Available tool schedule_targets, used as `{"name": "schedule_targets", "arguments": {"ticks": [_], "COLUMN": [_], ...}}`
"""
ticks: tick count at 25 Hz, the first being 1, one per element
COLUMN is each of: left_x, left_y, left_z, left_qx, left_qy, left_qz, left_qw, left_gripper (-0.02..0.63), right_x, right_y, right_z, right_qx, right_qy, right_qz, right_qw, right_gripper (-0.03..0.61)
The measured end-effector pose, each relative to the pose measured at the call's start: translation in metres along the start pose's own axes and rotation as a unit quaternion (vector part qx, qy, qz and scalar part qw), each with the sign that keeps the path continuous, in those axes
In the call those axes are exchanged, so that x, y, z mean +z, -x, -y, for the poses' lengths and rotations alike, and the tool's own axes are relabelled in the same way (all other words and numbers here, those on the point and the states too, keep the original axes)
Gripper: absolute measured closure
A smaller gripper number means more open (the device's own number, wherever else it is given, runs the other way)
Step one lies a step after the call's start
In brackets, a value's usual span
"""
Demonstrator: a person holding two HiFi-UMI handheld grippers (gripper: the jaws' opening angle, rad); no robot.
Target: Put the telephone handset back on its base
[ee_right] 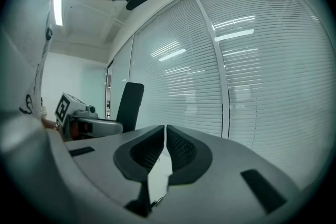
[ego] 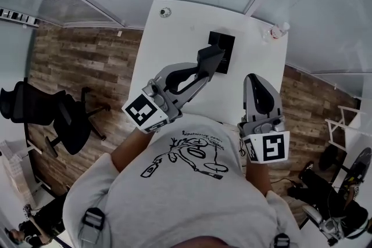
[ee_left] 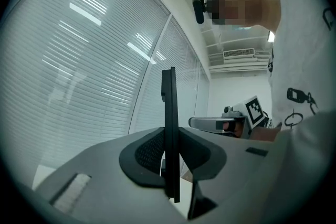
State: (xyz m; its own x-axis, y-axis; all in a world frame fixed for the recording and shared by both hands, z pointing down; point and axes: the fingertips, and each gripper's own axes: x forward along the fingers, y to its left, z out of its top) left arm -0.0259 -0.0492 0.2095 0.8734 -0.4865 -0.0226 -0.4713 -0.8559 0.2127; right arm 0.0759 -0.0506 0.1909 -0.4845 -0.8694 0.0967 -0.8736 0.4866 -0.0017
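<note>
The black telephone handset (ego: 210, 59) hangs over the white table (ego: 168, 43), and my left gripper (ego: 203, 68) is shut on it. Just beyond it, the flat black base (ego: 224, 43) lies on the table. In the left gripper view the handset (ee_left: 169, 107) stands upright and edge-on between the pads of my left gripper (ee_left: 170, 155). My right gripper (ego: 254, 79) hovers to the right of the base, shut, with nothing held. In the right gripper view its jaws (ee_right: 165, 147) leave only a thin slit, and the handset (ee_right: 129, 106) shows at the left.
A small round object (ego: 165, 11) sits at the table's far left corner and a small clear item (ego: 278, 32) at its far right corner. Glass walls with blinds close off the far side. A black office chair (ego: 64, 119) stands on the wooden floor at the left.
</note>
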Motion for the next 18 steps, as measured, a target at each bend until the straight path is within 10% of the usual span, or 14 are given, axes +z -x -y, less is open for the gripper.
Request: {"name": "schedule_targets", "arguments": {"ticks": [13,18], "left_x": [0.001,-0.005], "left_y": [-0.01,-0.02], "left_z": [-0.023,-0.022], "left_qx": [-0.025,-0.024], "left_qy": [0.021,0.035], "left_qz": [-0.003,-0.008], "left_qw": [0.9995,0.9991], "left_gripper": [0.54,0.541], "right_x": [-0.018,-0.056], "right_y": [-0.011,-0.02], "right_z": [0.007,-0.005], "right_qx": [-0.026,0.026], "right_qy": [-0.001,0.009], "right_qz": [-0.019,-0.062], "right_qw": [0.999,0.998], "right_gripper": [0.568,0.568]}}
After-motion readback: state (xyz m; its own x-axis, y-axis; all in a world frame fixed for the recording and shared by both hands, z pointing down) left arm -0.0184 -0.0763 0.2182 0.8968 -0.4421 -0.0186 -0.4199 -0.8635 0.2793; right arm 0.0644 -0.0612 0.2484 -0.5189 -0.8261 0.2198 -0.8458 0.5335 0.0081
